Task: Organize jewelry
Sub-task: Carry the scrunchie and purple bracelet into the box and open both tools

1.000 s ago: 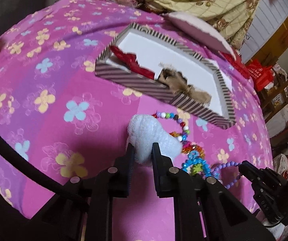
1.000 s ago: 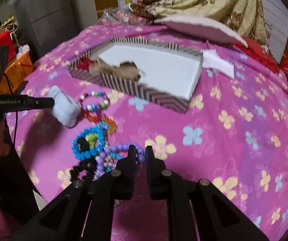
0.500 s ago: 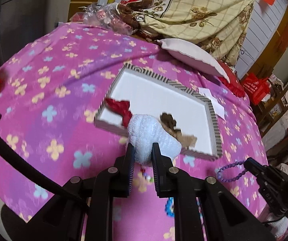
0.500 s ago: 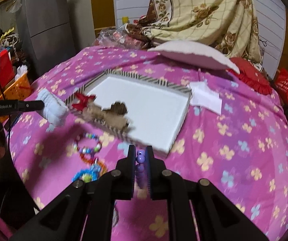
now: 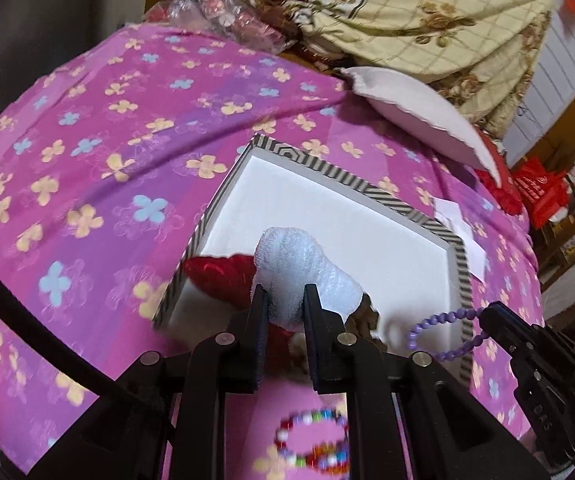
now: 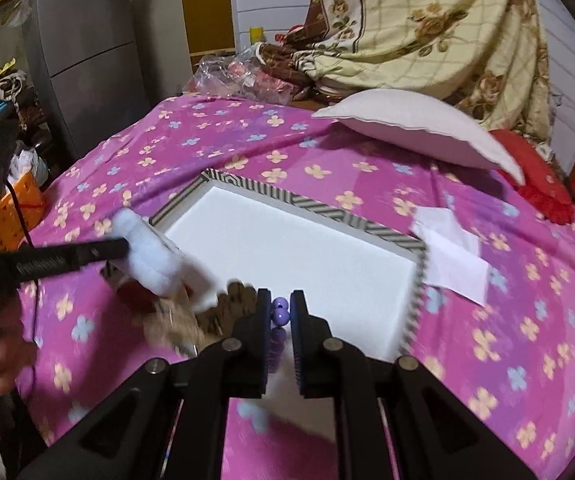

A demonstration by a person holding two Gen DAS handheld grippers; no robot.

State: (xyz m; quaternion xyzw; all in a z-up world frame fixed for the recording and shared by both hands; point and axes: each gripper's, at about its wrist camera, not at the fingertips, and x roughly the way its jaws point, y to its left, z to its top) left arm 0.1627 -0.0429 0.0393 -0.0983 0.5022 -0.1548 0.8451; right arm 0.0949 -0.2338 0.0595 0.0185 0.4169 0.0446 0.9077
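Between fingers of left gripper (image 5: 285,310): white fluffy roll (image 5: 299,264), pinched, held over near corner of striped box (image 5: 403,204). Right gripper (image 6: 280,314): clamped on purple bead bracelet (image 6: 280,310), round glossy beads, above box's white floor. Red item (image 5: 219,276) in corner. Multicoloured bead bracelet (image 5: 313,442) on pink flowered cloth (image 5: 87,160).

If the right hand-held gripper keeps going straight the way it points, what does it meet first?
Probably the white floor of the striped box. The right hand-held gripper, shut on the purple bracelet, points over the near rim at bare floor right of the brown item. Depth is unclear in the fisheye view.
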